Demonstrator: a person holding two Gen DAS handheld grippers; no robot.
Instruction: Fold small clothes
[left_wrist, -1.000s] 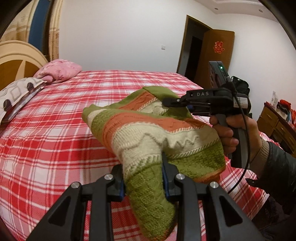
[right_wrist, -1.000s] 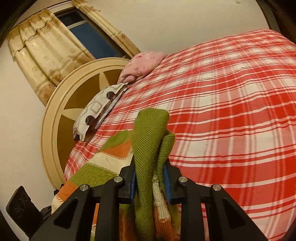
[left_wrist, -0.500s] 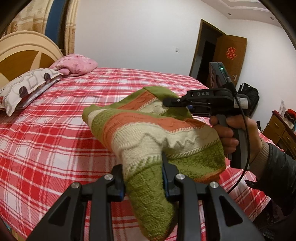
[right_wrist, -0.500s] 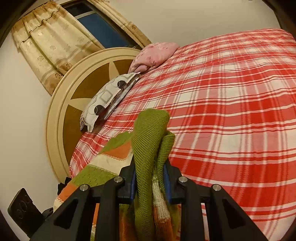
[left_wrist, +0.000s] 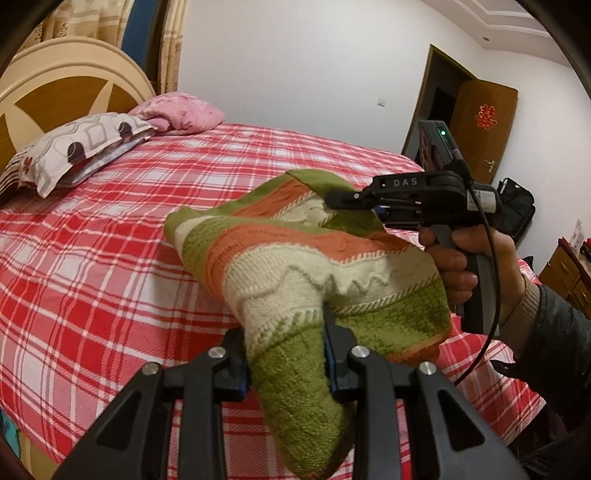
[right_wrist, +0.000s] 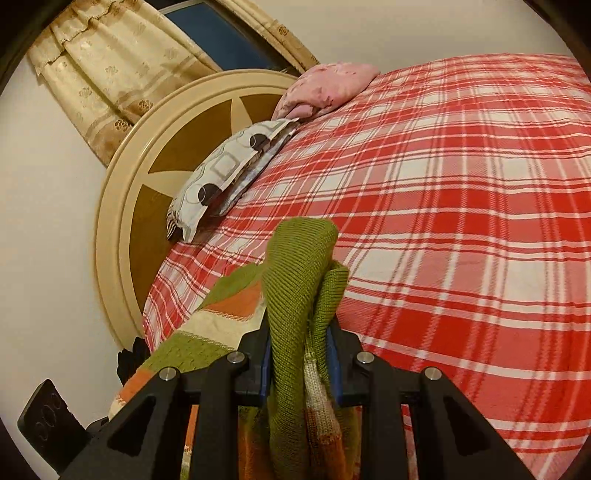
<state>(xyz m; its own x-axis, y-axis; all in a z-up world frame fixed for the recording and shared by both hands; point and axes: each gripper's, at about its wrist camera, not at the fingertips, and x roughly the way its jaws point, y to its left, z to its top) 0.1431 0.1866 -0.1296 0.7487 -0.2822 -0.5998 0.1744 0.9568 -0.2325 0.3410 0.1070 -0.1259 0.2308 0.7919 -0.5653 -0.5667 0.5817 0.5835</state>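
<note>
The letters "DAS" are printed in white on the side of my right gripper (left_wrist: 334, 197), and a green light glows on the dark unit mounted above it. On the brown door (left_wrist: 484, 129) at the far right hangs a red paper ornament; I cannot read its characters. I hold a small knitted sweater (left_wrist: 306, 258) in the air above the bed (left_wrist: 92, 240), banded in olive green, orange and cream, with a zigzag line across the cream stripe and a blocky weave in the lower green band. My left gripper (left_wrist: 288, 354) is clamped on a bunched green and cream end at the near edge, its fingers pressed against the knit on both sides. My right gripper pinches the far green edge, and in its own camera its fingers (right_wrist: 264, 350) squeeze a thick folded roll of green knit (right_wrist: 299, 295) that stands up between them. My right hand (left_wrist: 476, 269) wraps the pistol handle, with a black cable looping past the wrist. The bedspread is red and white plaid; a patterned pillow (left_wrist: 77, 147) and a pink pillow (left_wrist: 181, 114) lie at the far left by the round headboard (left_wrist: 74, 77).
</note>
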